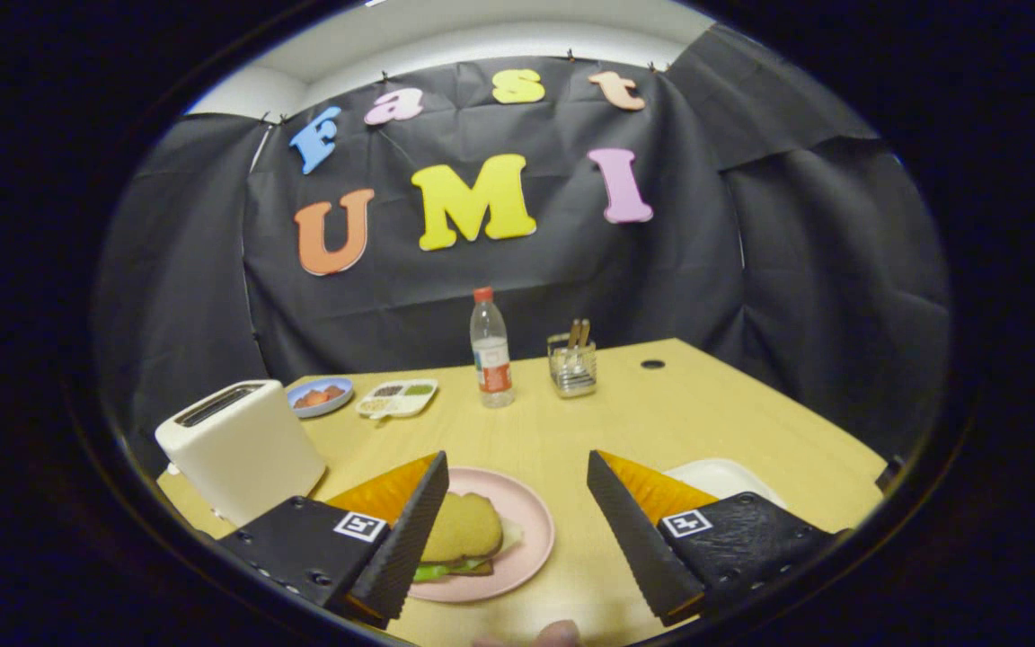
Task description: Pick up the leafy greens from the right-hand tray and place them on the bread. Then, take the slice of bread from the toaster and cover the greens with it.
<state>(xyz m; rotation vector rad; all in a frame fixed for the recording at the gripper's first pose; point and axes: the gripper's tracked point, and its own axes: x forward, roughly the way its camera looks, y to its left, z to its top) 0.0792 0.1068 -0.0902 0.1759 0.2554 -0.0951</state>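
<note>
Between the spread, empty gripper (517,521) fingers sits the sandwich (462,537), toaster (241,449) beside.

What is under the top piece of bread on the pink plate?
Under the tan top bread slice on the round pink plate, green leaves peek out over a darker bottom slice. The middle is covered. The open hand-held gripper touches nothing.

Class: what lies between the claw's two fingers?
In the gripper view, the open claw brackets bare wooden tabletop and the round pink plate's edge.

Toaster (243,447) left of plate (531,530); bottle (490,349) behind.
</note>
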